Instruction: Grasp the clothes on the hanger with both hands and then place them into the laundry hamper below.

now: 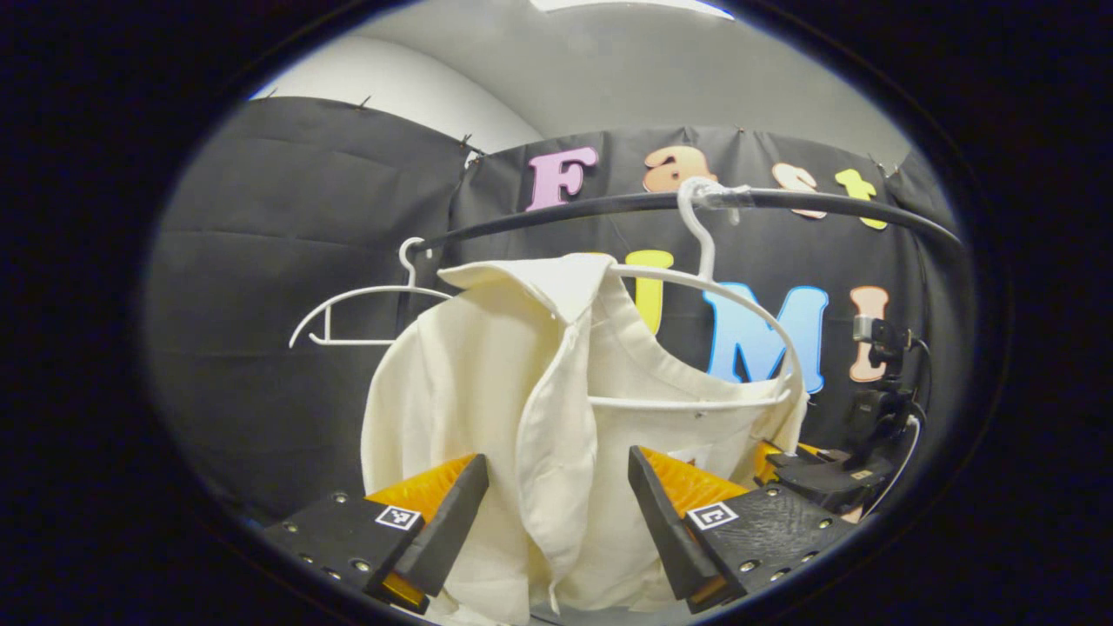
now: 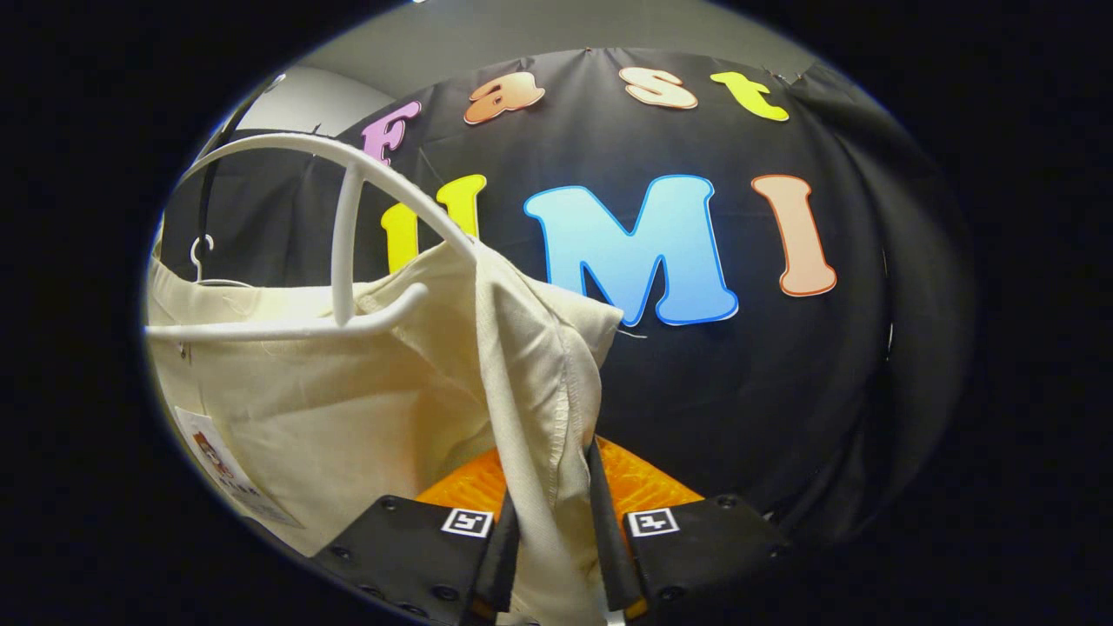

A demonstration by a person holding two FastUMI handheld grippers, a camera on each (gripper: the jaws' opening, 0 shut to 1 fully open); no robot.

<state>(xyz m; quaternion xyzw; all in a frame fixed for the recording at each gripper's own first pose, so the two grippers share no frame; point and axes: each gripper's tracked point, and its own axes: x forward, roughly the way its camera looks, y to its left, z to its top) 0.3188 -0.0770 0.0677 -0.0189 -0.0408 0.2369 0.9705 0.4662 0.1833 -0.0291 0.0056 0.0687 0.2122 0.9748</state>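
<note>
Black cloth wall behind a dark rail (image 1: 609,205); the cream cotton shirt (image 1: 487,391) hangs on a white plastic hanger (image 1: 739,304). Left tongs (image 1: 556,513) wide open around its front, right tongs (image 2: 552,539) pinched on its shoulder fabric.

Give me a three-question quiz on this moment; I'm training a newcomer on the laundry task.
1. True or false: the shirt has left its hanger.
2. Which gripper is shut on the shirt? A) left gripper B) right gripper
3. Fill in: beside the shirt, a second hanger on the rail hangs ____.

Key: 1 false, it hangs there; 2 B, both fingers pinch a fold while the left gripper's jaws are spread; 3 bare.
</note>
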